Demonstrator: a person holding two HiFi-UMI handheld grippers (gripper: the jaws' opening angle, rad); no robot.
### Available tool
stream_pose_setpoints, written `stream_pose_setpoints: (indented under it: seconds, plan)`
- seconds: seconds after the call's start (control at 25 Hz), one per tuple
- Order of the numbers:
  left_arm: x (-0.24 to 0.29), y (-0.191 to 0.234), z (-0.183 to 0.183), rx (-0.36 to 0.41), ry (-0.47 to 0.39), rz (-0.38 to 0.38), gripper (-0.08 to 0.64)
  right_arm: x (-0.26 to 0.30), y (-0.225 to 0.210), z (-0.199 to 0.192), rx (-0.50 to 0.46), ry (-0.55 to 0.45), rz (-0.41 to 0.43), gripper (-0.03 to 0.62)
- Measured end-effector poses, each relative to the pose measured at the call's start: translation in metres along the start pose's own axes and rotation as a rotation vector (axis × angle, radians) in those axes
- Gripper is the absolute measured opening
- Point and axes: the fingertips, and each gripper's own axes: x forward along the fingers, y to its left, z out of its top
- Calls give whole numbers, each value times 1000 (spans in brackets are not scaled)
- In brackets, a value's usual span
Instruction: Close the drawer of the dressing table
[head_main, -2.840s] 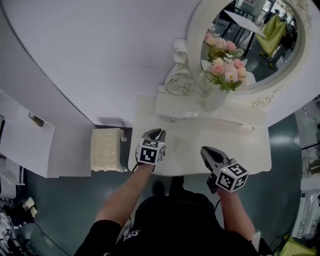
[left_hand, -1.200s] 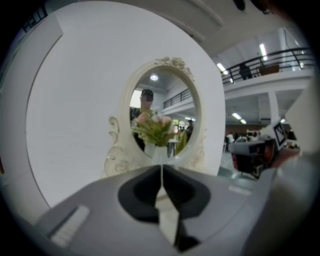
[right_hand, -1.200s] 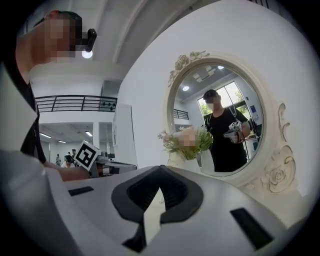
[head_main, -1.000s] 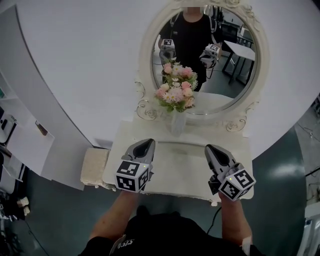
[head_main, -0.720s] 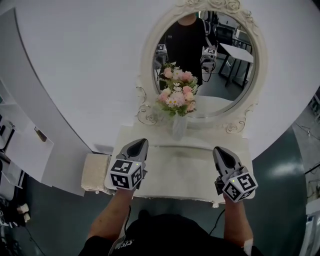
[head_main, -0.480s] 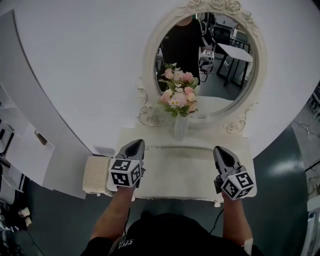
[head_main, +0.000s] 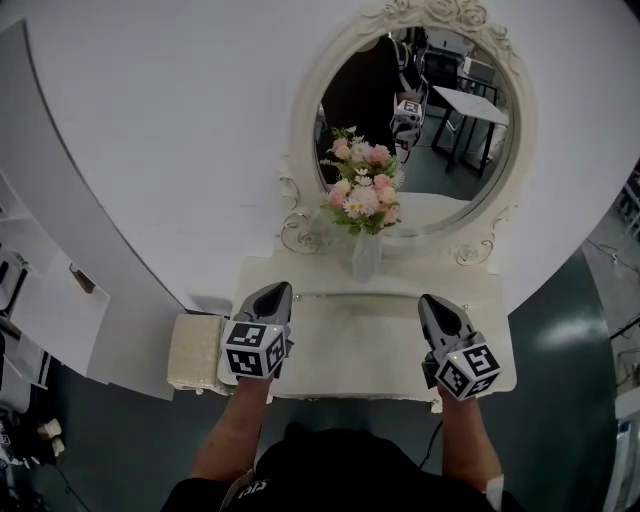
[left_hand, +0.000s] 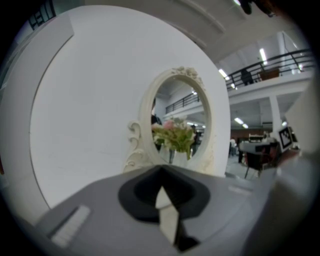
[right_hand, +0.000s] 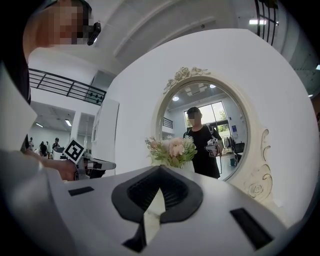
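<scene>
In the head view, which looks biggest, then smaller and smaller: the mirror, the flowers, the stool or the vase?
1. mirror, largest
2. flowers and stool: they look about alike, so no ranking
3. vase, smallest

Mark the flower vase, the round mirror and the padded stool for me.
flower vase (head_main: 366, 260), head view, on its glass body.
round mirror (head_main: 470, 130), head view, on its glass.
padded stool (head_main: 193, 352), head view, on its cushion top.

The white table (head_main: 350, 335) stands against the wall. A vase (head_main: 366, 258) of flowers stands at its back edge, before the mirror (head_main: 450, 150).
</scene>
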Motion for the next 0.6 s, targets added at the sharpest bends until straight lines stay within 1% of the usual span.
stream_pose_setpoints:
  seconds: [0.08, 0.24, 0.6]
  plan:
    - [-1, 0, 1, -4, 1, -2, 11, 0, 1, 0, 0, 2, 3, -8]
    - [-2, -5, 2, -39, 6, -22, 11, 0, 4, 0, 3, 4, 10, -8]
    - [-4, -9, -6, -24, 30, -30, 11, 3, 14, -3, 9, 3, 32, -8]
